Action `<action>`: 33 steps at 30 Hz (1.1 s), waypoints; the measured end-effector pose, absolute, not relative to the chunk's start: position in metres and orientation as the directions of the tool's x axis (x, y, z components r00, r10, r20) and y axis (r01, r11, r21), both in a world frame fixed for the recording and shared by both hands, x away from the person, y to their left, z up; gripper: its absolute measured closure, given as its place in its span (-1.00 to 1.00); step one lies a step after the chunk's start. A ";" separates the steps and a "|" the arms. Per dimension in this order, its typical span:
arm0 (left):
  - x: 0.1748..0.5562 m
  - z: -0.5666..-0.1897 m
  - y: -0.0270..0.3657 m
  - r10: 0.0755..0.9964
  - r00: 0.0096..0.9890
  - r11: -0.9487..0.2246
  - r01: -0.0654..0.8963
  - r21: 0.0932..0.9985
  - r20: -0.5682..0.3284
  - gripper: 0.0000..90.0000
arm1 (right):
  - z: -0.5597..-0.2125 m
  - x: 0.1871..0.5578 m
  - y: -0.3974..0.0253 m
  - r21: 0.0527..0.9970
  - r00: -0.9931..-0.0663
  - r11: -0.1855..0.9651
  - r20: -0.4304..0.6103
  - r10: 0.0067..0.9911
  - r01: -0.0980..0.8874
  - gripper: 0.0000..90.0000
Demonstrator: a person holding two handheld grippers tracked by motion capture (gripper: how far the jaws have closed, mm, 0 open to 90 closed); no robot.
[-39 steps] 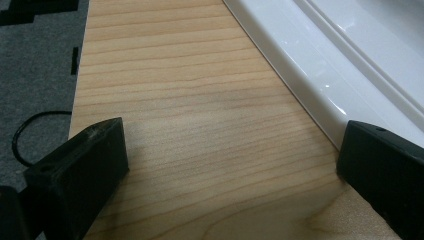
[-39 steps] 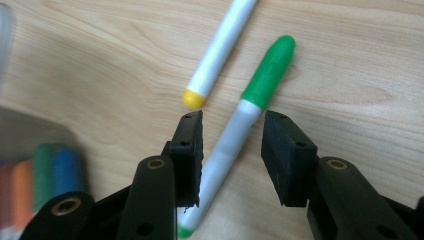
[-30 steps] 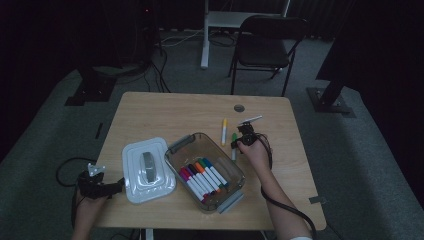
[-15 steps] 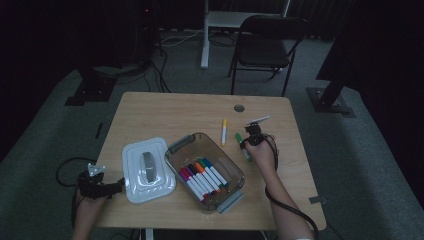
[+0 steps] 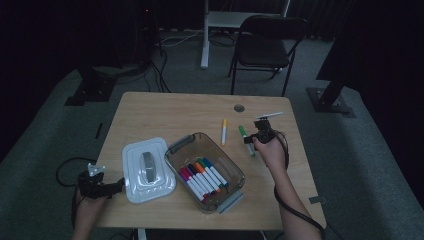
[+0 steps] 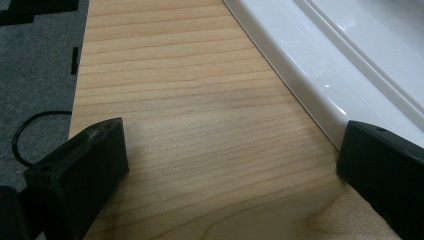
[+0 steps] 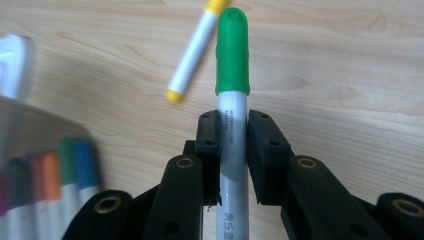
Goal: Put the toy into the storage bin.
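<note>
A green-capped white marker (image 7: pixel 232 75) is clamped between the jaws of my right gripper (image 7: pixel 232 132), cap pointing away from it. In the high view this green marker (image 5: pixel 243 133) and my right gripper (image 5: pixel 253 138) are over the table's right half, just right of a yellow-capped marker (image 5: pixel 224 131) lying on the wood. A clear bin (image 5: pixel 231 176) at the table's front middle holds several coloured markers. Its white lid (image 5: pixel 161 175) lies flat to the left. My left gripper (image 5: pixel 108 188) rests open by the lid's left edge, with bare wood between its jaws (image 6: pixel 232 150).
The wooden table (image 5: pixel 165 115) has a round grommet hole (image 5: pixel 239 108) near its far edge. A black chair (image 5: pixel 265 45) and stand bases sit on the grey carpet beyond. A cable trails off the table's left front corner.
My right gripper has moved a little right and farther from the bin, carrying the green marker. The left gripper has stayed still.
</note>
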State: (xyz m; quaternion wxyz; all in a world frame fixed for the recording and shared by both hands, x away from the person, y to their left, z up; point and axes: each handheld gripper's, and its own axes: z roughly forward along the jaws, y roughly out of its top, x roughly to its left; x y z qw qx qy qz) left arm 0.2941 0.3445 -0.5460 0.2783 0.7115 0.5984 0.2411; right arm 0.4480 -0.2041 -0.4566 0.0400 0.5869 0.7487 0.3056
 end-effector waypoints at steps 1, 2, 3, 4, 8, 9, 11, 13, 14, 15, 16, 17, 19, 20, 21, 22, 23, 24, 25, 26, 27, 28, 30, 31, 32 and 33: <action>0.294 -0.546 0.344 0.986 0.167 -0.128 0.717 0.685 0.010 -0.99 | -0.453 0.446 -0.204 0.507 -0.310 0.122 0.304 0.901 0.853 0.71; 0.294 -0.546 0.344 0.986 0.167 -0.128 0.717 0.685 0.010 -0.99 | -0.449 0.445 -0.203 0.511 -0.314 0.122 0.309 0.898 0.851 0.71; 0.294 -0.546 0.344 0.986 0.167 -0.128 0.717 0.685 0.010 -0.99 | -0.446 0.443 -0.203 0.515 -0.321 0.126 0.311 0.894 0.848 0.70; 0.294 -0.546 0.344 0.986 0.167 -0.128 0.717 0.685 0.009 -0.99 | -0.443 0.442 -0.203 0.519 -0.325 0.128 0.310 0.893 0.845 0.71; 0.294 -0.546 0.345 0.986 0.168 -0.130 0.718 0.684 0.010 -0.99 | -0.432 0.432 -0.201 0.541 -0.352 0.139 0.313 0.882 0.829 0.71; 0.294 -0.546 0.344 0.986 0.168 -0.129 0.717 0.685 0.010 -0.99 | -0.428 0.429 -0.199 0.548 -0.360 0.140 0.318 0.877 0.825 0.71; 0.294 -0.546 0.345 0.986 0.168 -0.130 0.718 0.684 0.010 -0.99 | -0.421 0.424 -0.196 0.561 -0.383 0.158 0.309 0.870 0.812 0.71; 0.294 -0.546 0.345 0.986 0.168 -0.129 0.718 0.684 0.010 -0.99 | -0.413 0.419 -0.192 0.574 -0.404 0.164 0.320 0.857 0.802 0.71; 0.294 -0.546 0.345 0.986 0.168 -0.129 0.718 0.684 0.010 -0.99 | -0.409 0.416 -0.189 0.583 -0.417 0.170 0.320 0.851 0.794 0.71; 0.294 -0.546 0.344 0.986 0.168 -0.129 0.717 0.685 0.010 -0.99 | -0.405 0.413 -0.187 0.591 -0.428 0.174 0.322 0.845 0.788 0.71; 0.294 -0.546 0.344 0.986 0.168 -0.130 0.718 0.684 0.010 -0.99 | -0.400 0.410 -0.185 0.595 -0.439 0.176 0.330 0.836 0.784 0.71; 0.294 -0.546 0.344 0.986 0.168 -0.129 0.717 0.685 0.010 -0.99 | -0.397 0.408 -0.183 0.605 -0.450 0.179 0.332 0.829 0.776 0.71; 0.294 -0.546 0.345 0.986 0.168 -0.130 0.718 0.684 0.011 -0.99 | -0.391 0.403 -0.178 0.616 -0.472 0.197 0.322 0.820 0.763 0.71; 0.294 -0.546 0.345 0.986 0.169 -0.131 0.718 0.684 0.011 -0.99 | -0.388 0.401 -0.175 0.620 -0.481 0.199 0.328 0.813 0.759 0.71; 0.294 -0.546 0.345 0.986 0.169 -0.131 0.717 0.684 0.012 -0.99 | -0.386 0.399 -0.173 0.621 -0.489 0.205 0.330 0.808 0.757 0.70; 0.294 -0.546 0.344 0.986 0.168 -0.130 0.717 0.685 0.011 -0.99 | -0.384 0.397 -0.172 0.628 -0.498 0.209 0.326 0.803 0.749 0.70; 0.294 -0.546 0.344 0.986 0.168 -0.129 0.717 0.686 0.010 -0.99 | -0.382 0.395 -0.170 0.633 -0.506 0.214 0.325 0.799 0.744 0.71; 0.294 -0.546 0.345 0.986 0.169 -0.131 0.718 0.684 0.011 -0.99 | -0.379 0.393 -0.168 0.640 -0.514 0.216 0.325 0.794 0.738 0.71; 0.294 -0.546 0.344 0.986 0.167 -0.128 0.717 0.686 0.010 -0.99 | -0.377 0.391 -0.167 0.647 -0.523 0.218 0.324 0.789 0.730 0.71; 0.294 -0.546 0.344 0.986 0.167 -0.128 0.717 0.686 0.010 -0.99 | -0.375 0.389 -0.165 0.652 -0.532 0.223 0.325 0.781 0.725 0.70; 0.294 -0.546 0.344 0.986 0.168 -0.129 0.716 0.686 0.011 -0.99 | -0.372 0.386 -0.162 0.657 -0.544 0.227 0.327 0.773 0.719 0.70; 0.294 -0.546 0.344 0.986 0.167 -0.129 0.717 0.685 0.011 -0.99 | -0.370 0.383 -0.160 0.664 -0.555 0.232 0.328 0.764 0.711 0.70; 0.294 -0.546 0.344 0.986 0.168 -0.129 0.717 0.685 0.011 -0.99 | -0.365 0.377 -0.153 0.672 -0.581 0.249 0.326 0.746 0.697 0.70; 0.294 -0.546 0.344 0.986 0.168 -0.129 0.716 0.686 0.011 -0.99 | -0.362 0.375 -0.150 0.674 -0.590 0.256 0.328 0.738 0.693 0.70; 0.294 -0.546 0.345 0.986 0.168 -0.130 0.717 0.685 0.011 -0.99 | -0.359 0.373 -0.148 0.674 -0.600 0.264 0.328 0.730 0.690 0.70; 0.294 -0.546 0.345 0.986 0.168 -0.130 0.717 0.684 0.011 -0.99 | -0.357 0.371 -0.145 0.681 -0.610 0.268 0.326 0.722 0.681 0.71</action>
